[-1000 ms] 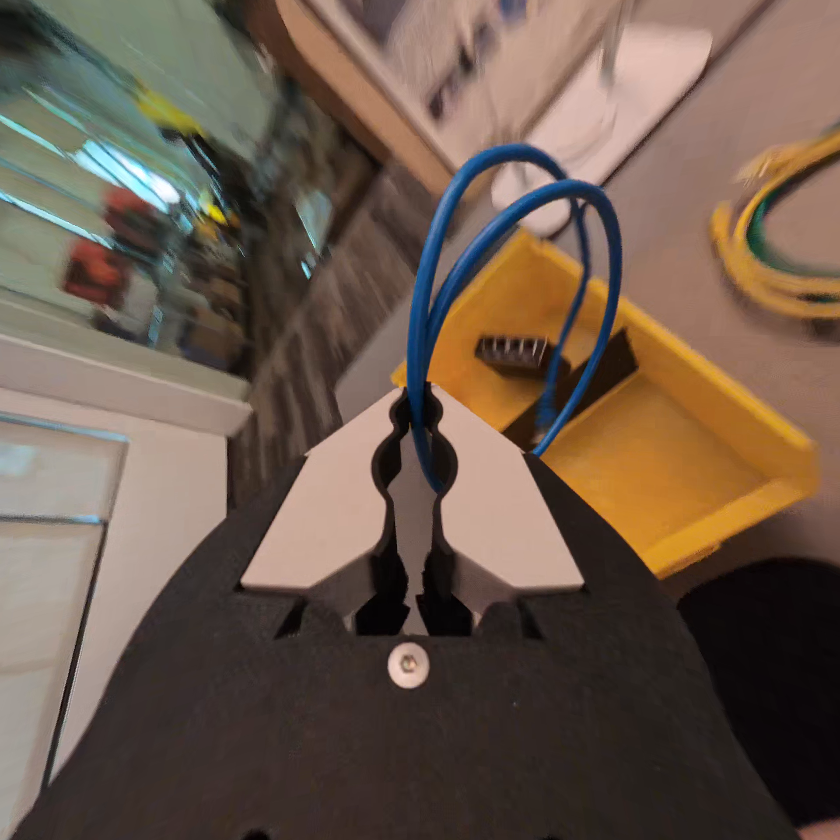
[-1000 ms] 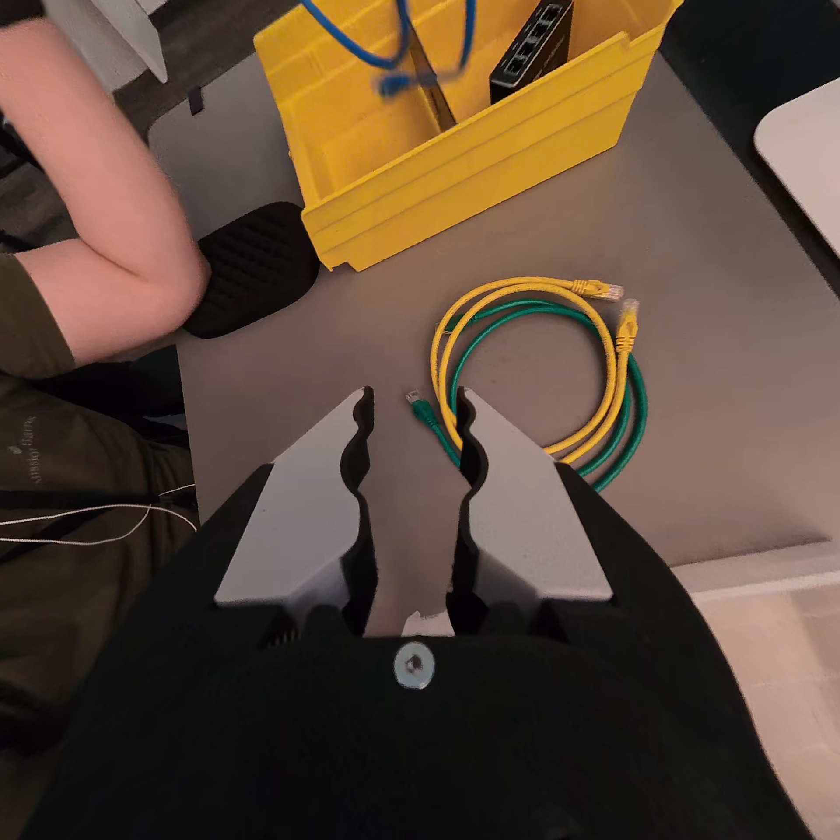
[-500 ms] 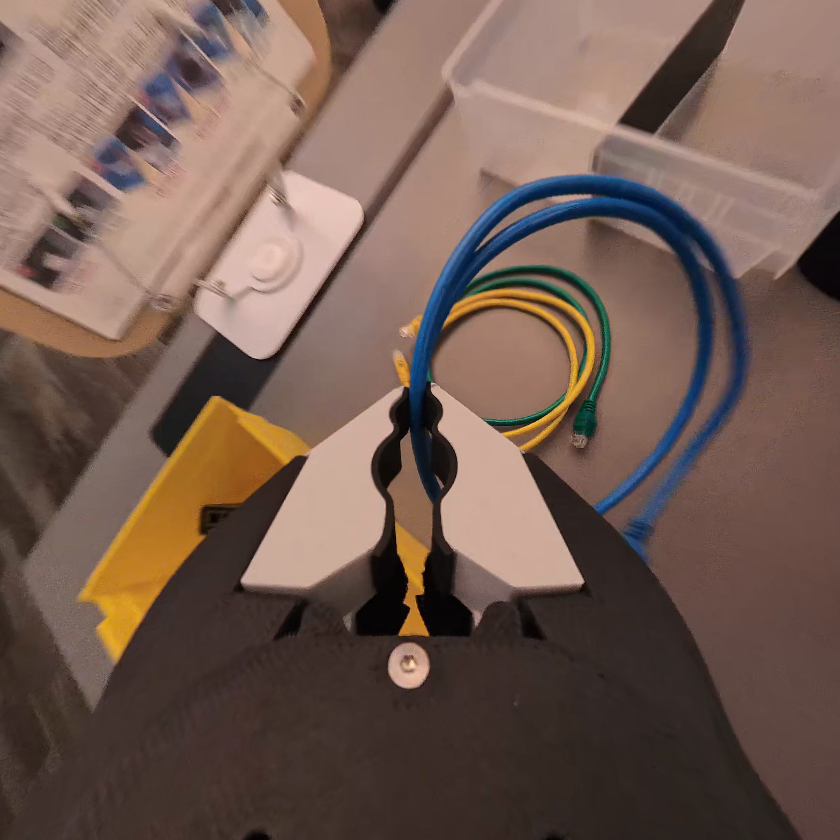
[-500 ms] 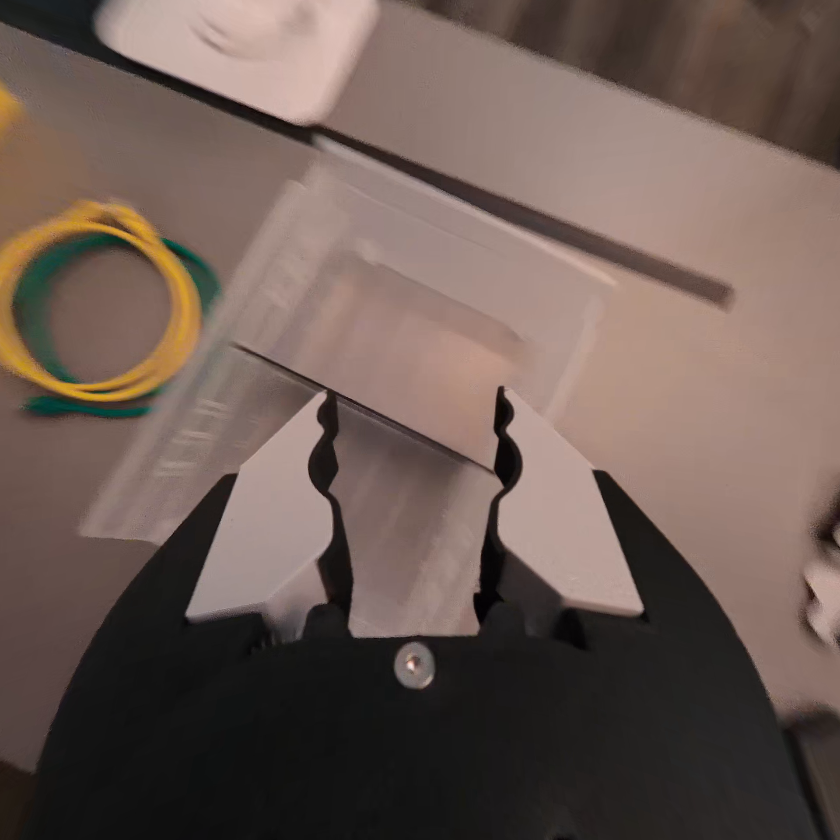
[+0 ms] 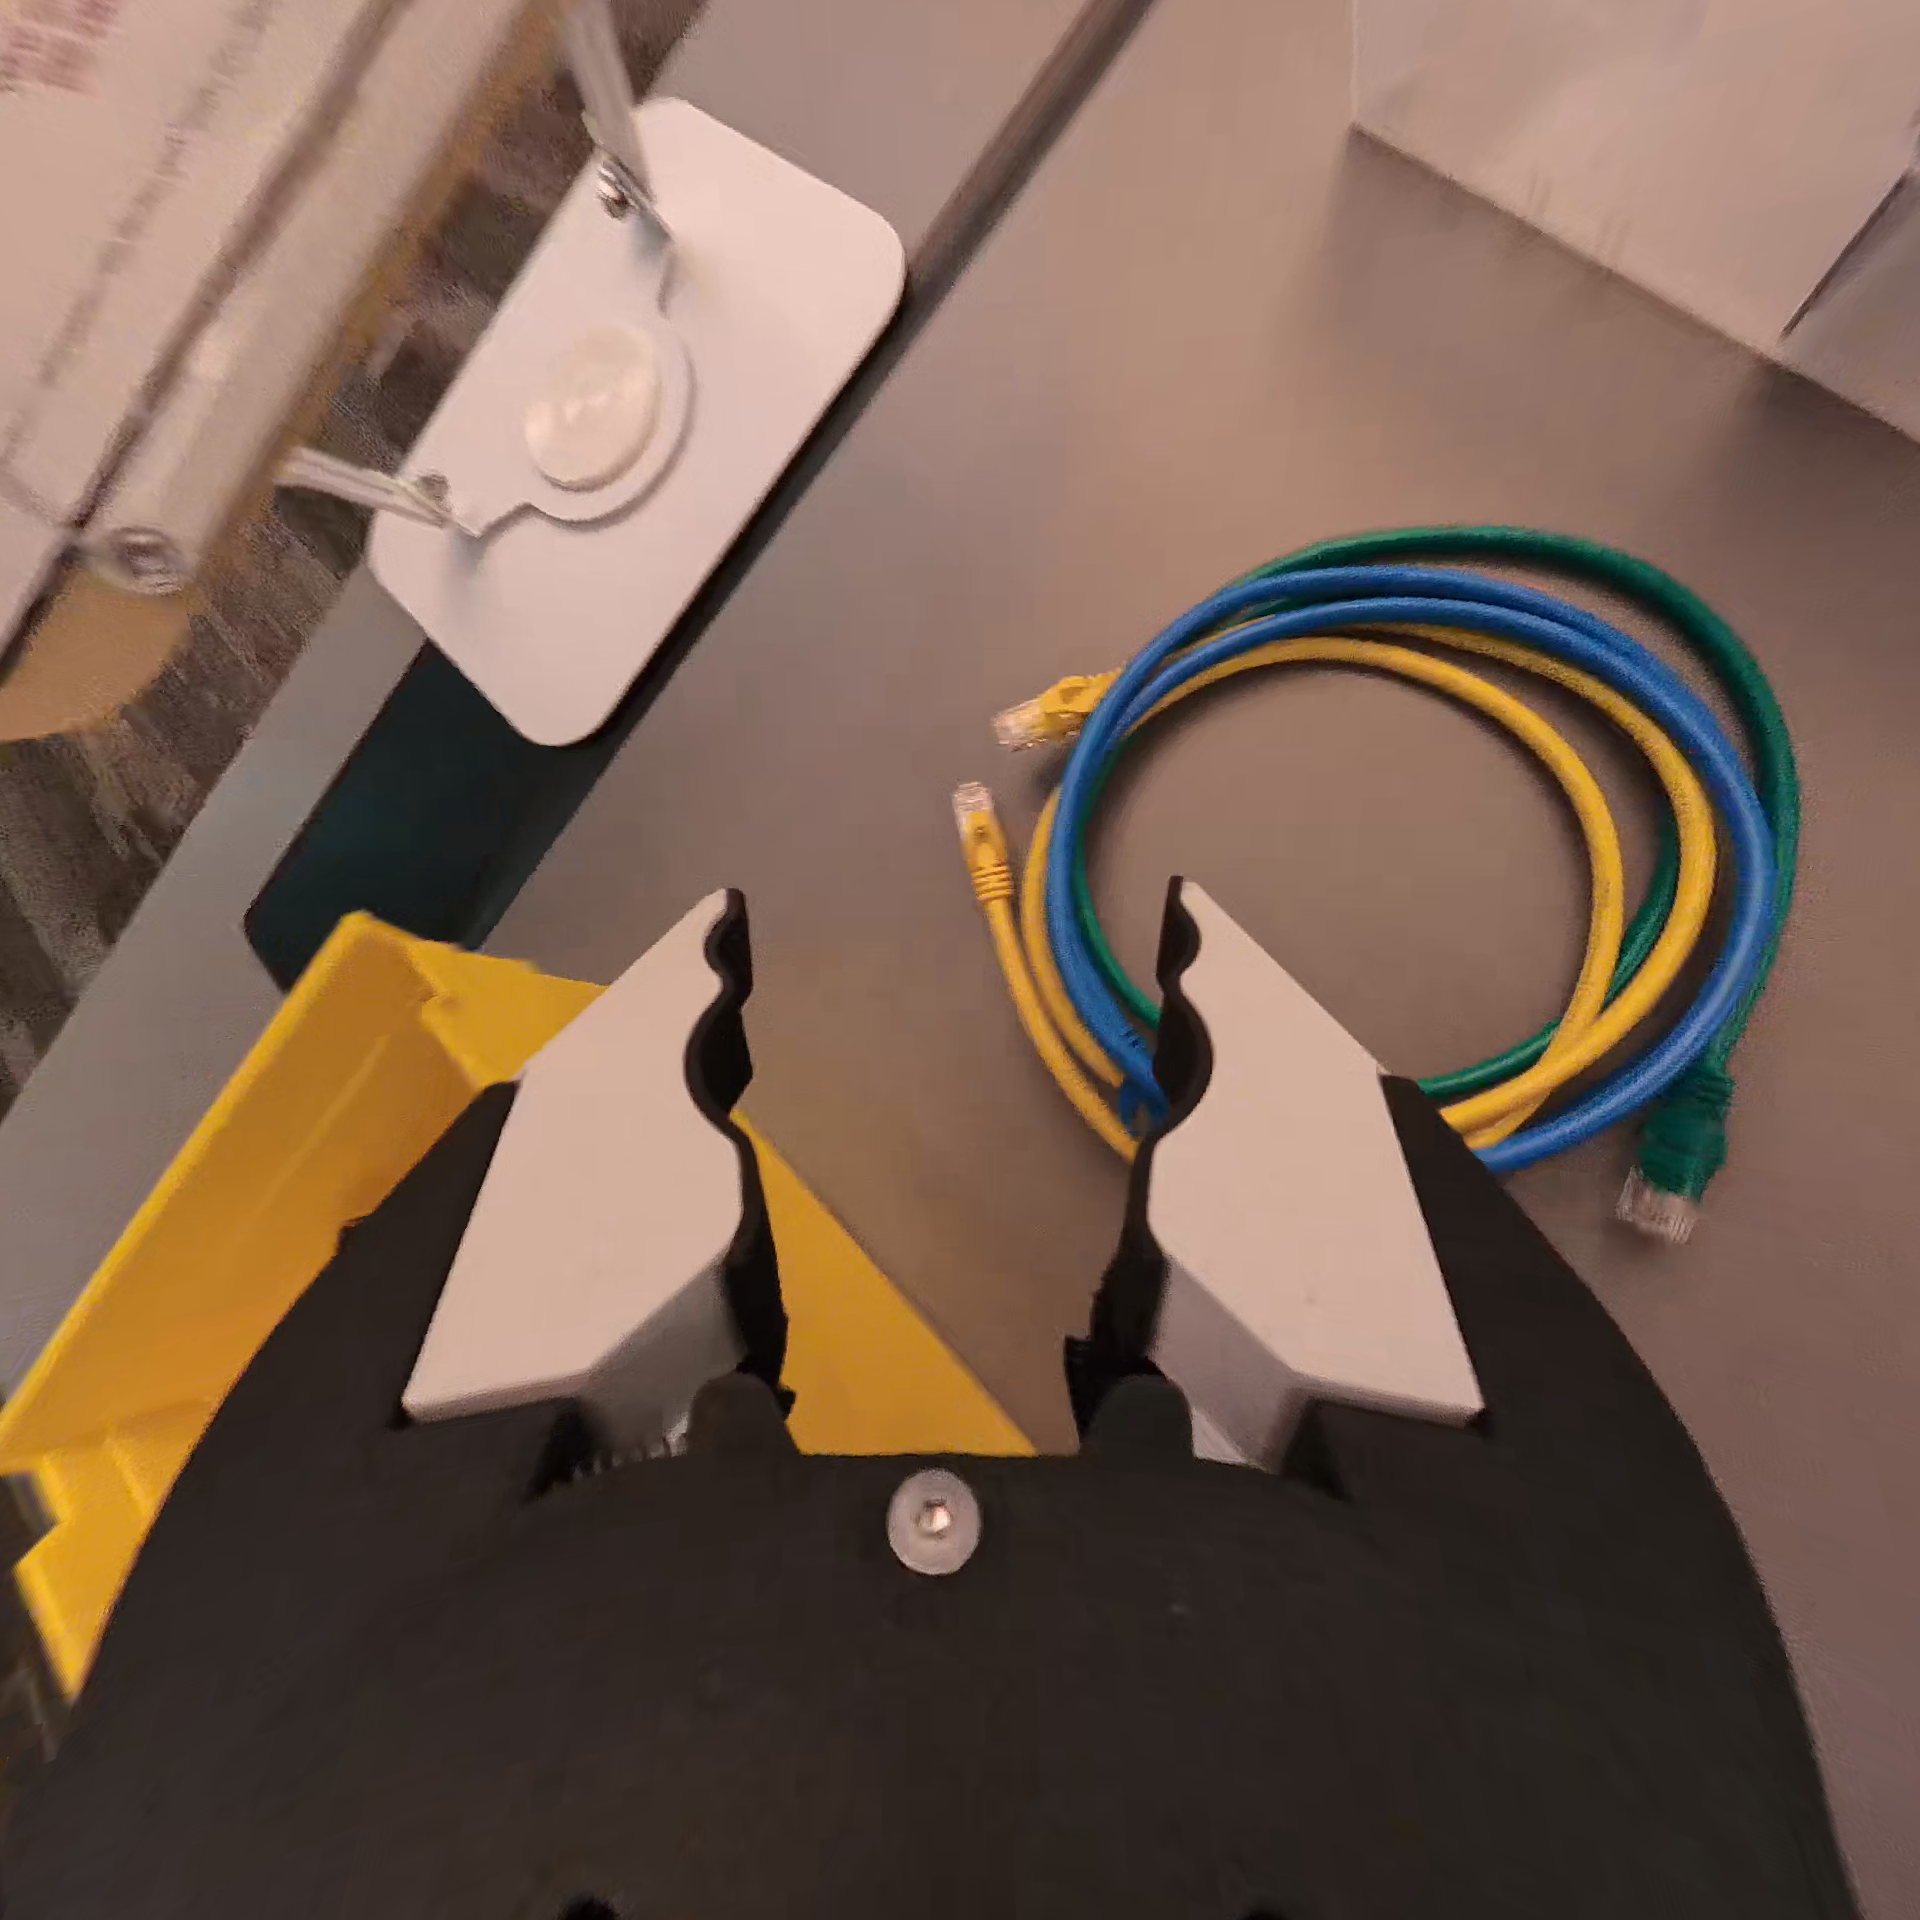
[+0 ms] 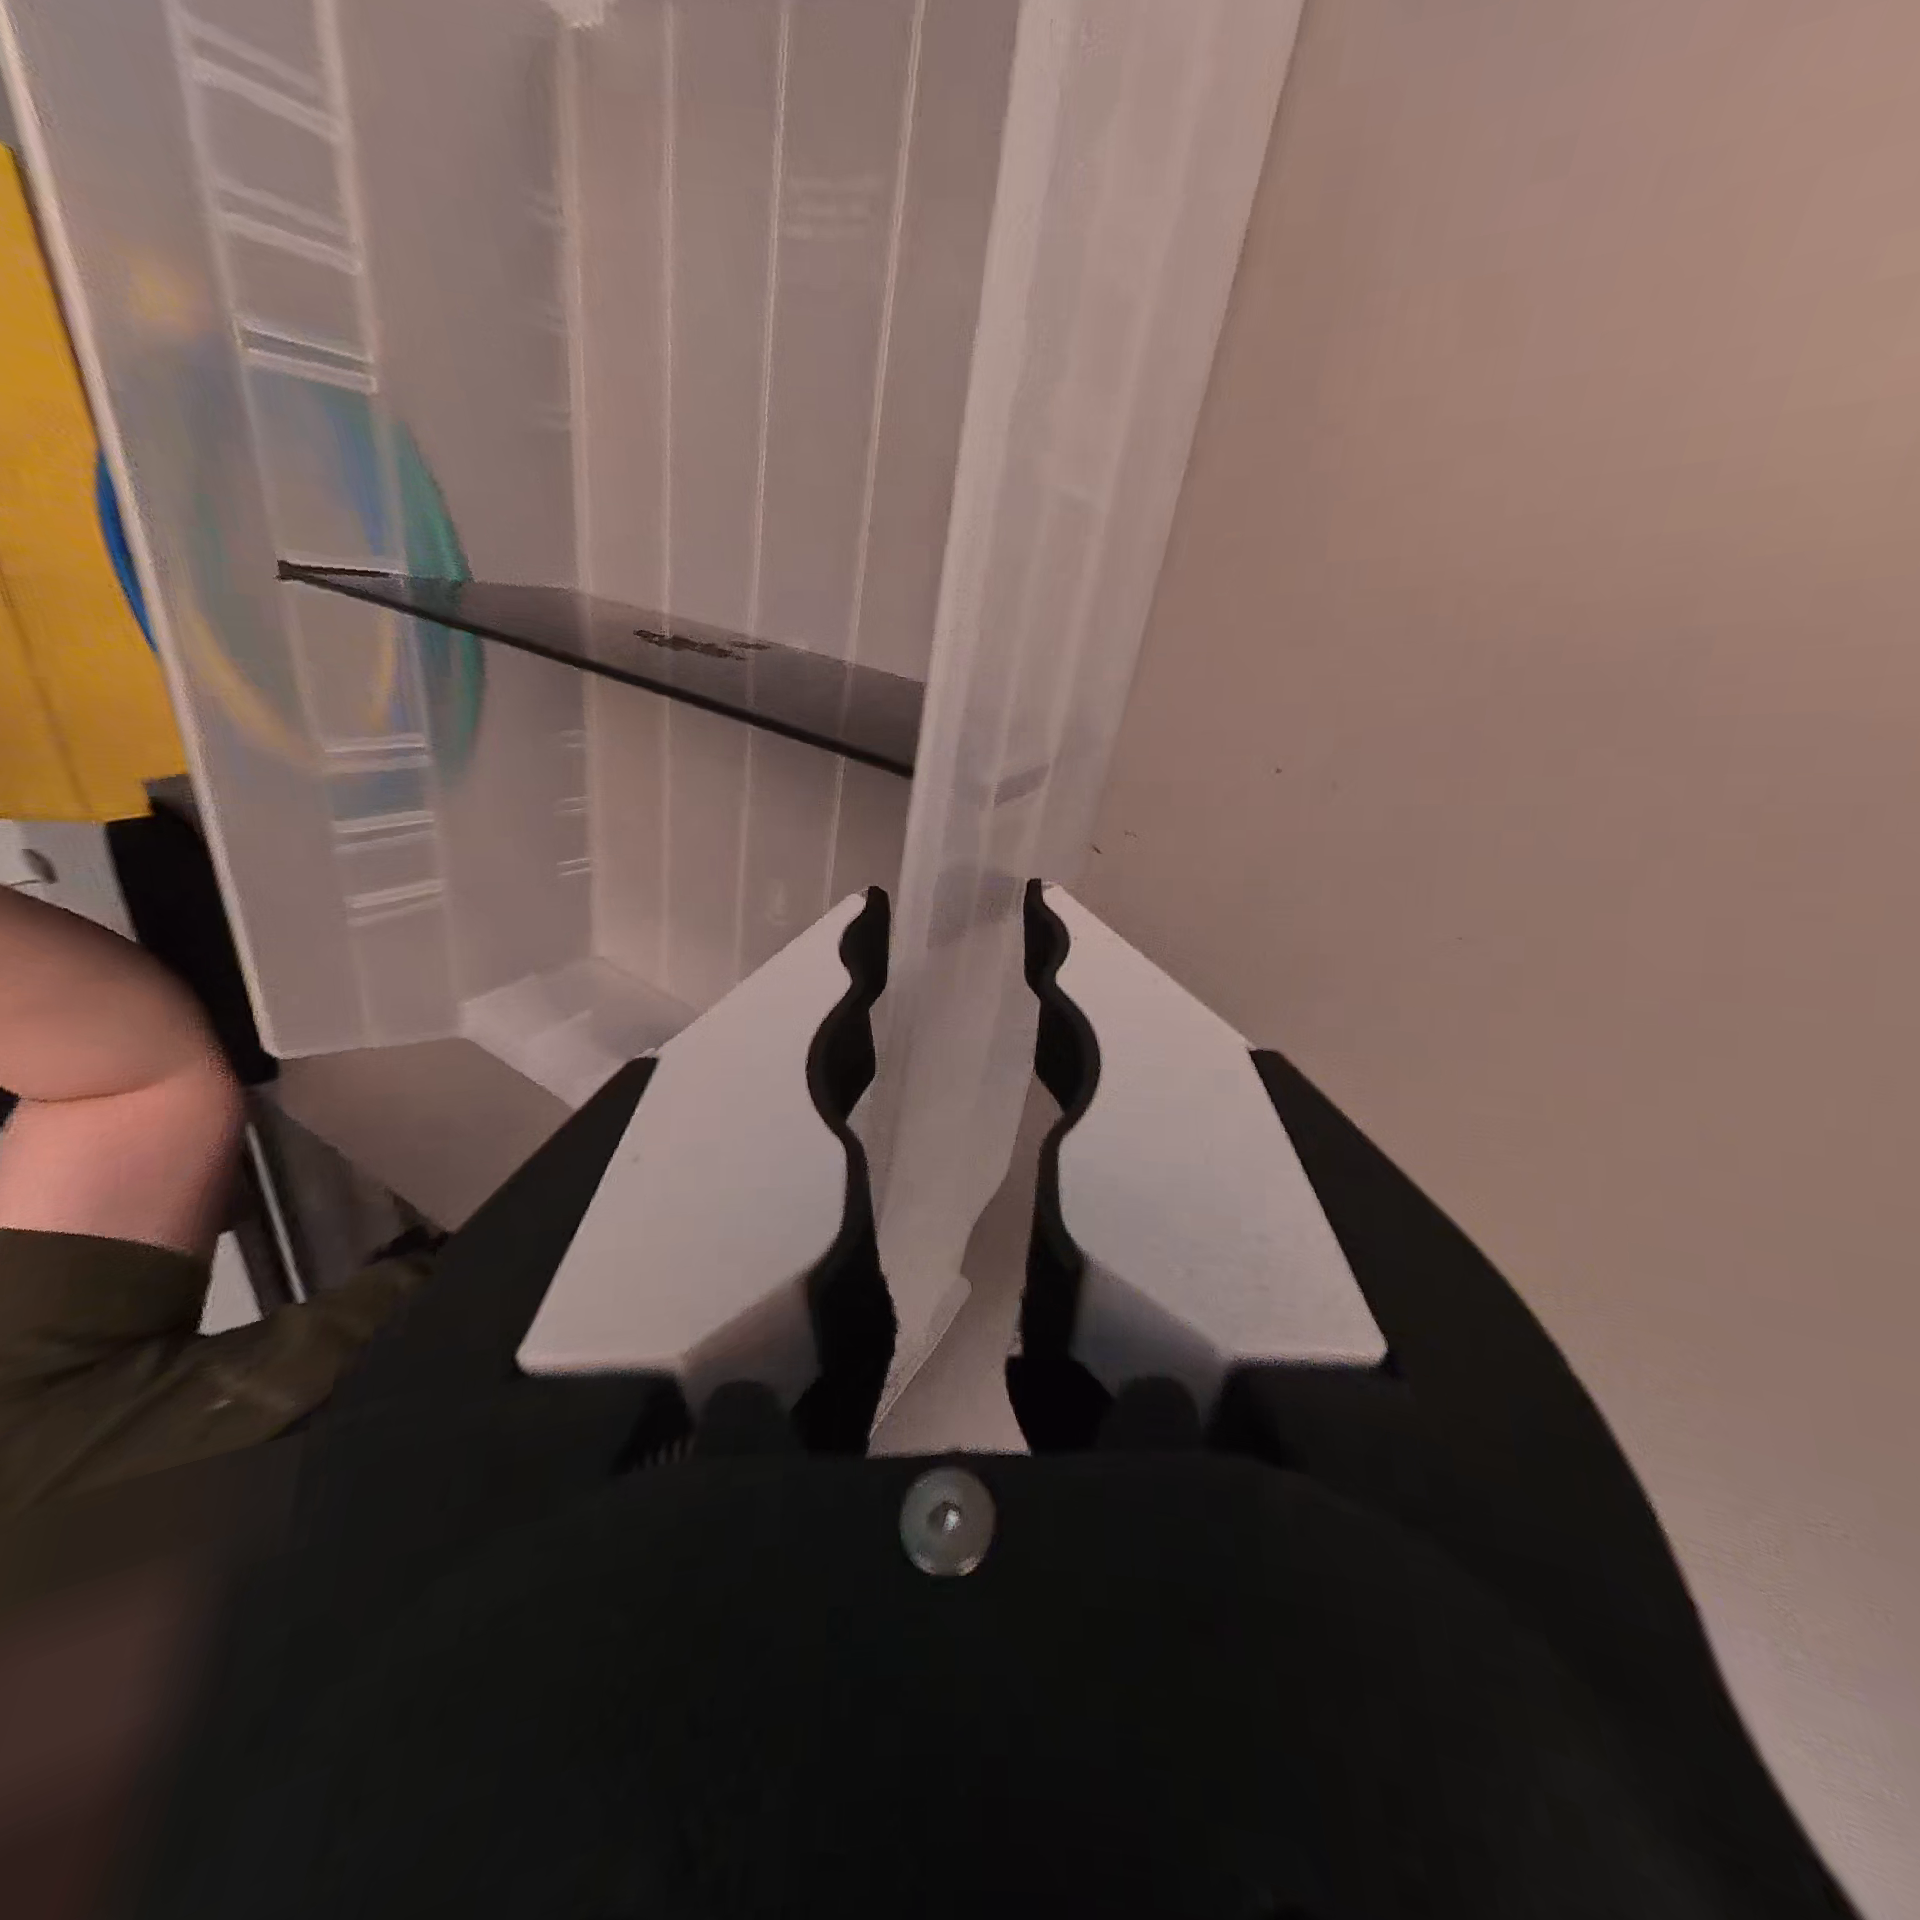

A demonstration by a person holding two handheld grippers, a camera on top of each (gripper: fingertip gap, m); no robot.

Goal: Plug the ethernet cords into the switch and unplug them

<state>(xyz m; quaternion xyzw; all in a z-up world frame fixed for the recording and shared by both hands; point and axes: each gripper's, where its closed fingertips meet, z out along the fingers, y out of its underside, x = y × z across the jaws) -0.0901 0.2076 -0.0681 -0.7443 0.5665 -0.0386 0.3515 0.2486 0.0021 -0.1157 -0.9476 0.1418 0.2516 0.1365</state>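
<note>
My left gripper [image 5: 953,891] is open and empty above the grey table [image 5: 1143,364]. The blue cord [image 5: 1455,601] lies coiled on the table on top of the yellow cord [image 5: 1605,842] and the green cord [image 5: 1507,540], just right of my left gripper; its near loop passes under the right finger. My right gripper [image 6: 953,888] is shut on the upright side wall of a clear plastic bin [image 6: 1039,520]. The yellow bin [image 5: 260,1195] sits under my left gripper at the lower left. The switch is not in sight.
A white stand base [image 5: 644,416] sits at the table's far left edge. The clear bin also shows at the top right of the left wrist view [image 5: 1662,135]; a black divider [image 6: 675,644] crosses it. A person's arm [image 6: 94,1091] is at the left. The tips of one gripper are about 40 centimetres away from the tips of the other.
My left gripper opened and let go of the blue cord, which now lies on the yellow and green coil. My right gripper swung to the clear bin and closed on its wall.
</note>
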